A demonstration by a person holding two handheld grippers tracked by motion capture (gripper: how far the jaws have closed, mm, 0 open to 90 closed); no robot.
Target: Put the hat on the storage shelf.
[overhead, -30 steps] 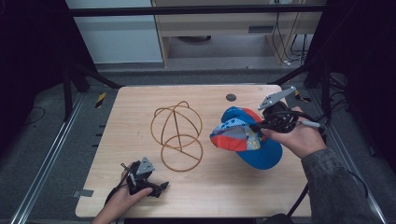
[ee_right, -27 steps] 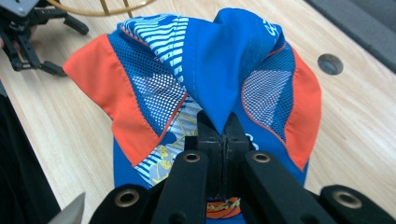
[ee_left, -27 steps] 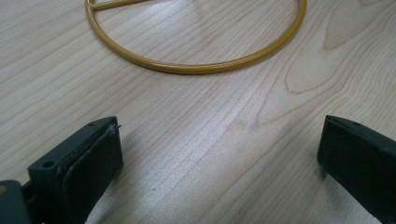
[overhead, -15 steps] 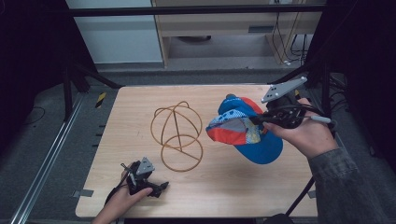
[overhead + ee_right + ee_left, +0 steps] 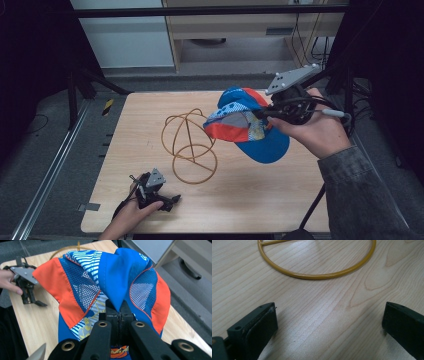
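A blue, orange and white patterned cap [image 5: 245,122] hangs in the air over the right half of the table, right of the wire stand's top. My right gripper [image 5: 267,114] is shut on the cap's blue fabric [image 5: 117,277], with the jaws pressed together on a fold. A gold wire stand [image 5: 190,145], a sphere of hoops on a ring base, sits mid-table; its ring [image 5: 317,276] lies just ahead of my left gripper. My left gripper [image 5: 167,200] rests on the table near the front left edge, jaws wide open with bare wood between its fingers [image 5: 259,322].
The wooden table [image 5: 270,200] has its front edge close to my left hand. A small dark round hole [image 5: 243,104] sits near the far edge. Metal frame rails [image 5: 45,180] run along the left side, and a cabinet stands beyond the table.
My right gripper has lifted the cap up and carried it leftward toward the top of the wire stand. My left gripper has stayed put.
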